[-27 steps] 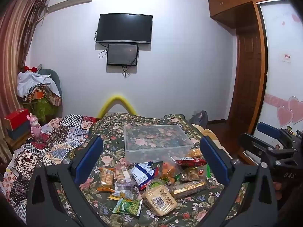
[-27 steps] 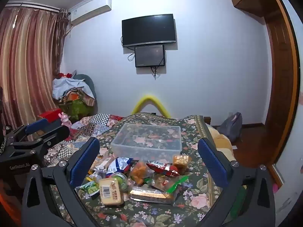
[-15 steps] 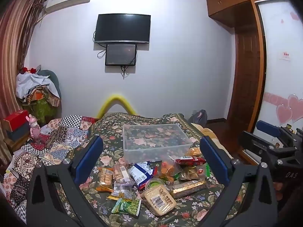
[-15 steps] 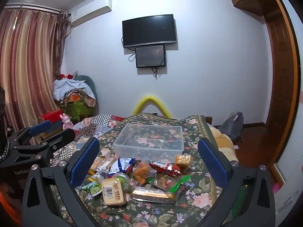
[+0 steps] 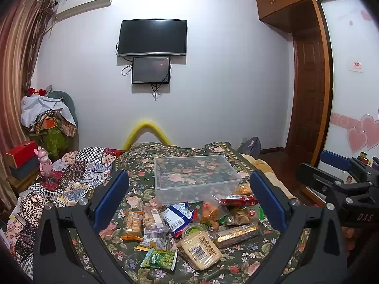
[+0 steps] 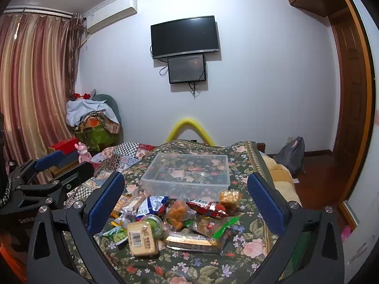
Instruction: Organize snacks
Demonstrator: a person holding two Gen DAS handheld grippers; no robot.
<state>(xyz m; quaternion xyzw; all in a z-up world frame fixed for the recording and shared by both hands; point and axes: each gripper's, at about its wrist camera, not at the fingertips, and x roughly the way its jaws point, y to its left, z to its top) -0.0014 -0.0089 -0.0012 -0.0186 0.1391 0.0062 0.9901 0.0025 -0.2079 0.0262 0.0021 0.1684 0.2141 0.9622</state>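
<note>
A pile of snack packets lies on the floral bedspread, also in the right wrist view. It includes a yellow barcoded pack, a green pea bag, a blue-white bag and a red packet. Behind it stands an empty clear plastic box, also seen in the right wrist view. My left gripper is open and empty above the pile. My right gripper is open and empty too.
A patchwork quilt covers the bed's left side. A heap of clothes and a red box stand at the left. A wooden door and a grey backpack are on the right.
Both views have shifted only slightly. The snacks and the box have not moved, and both grippers stay open.
</note>
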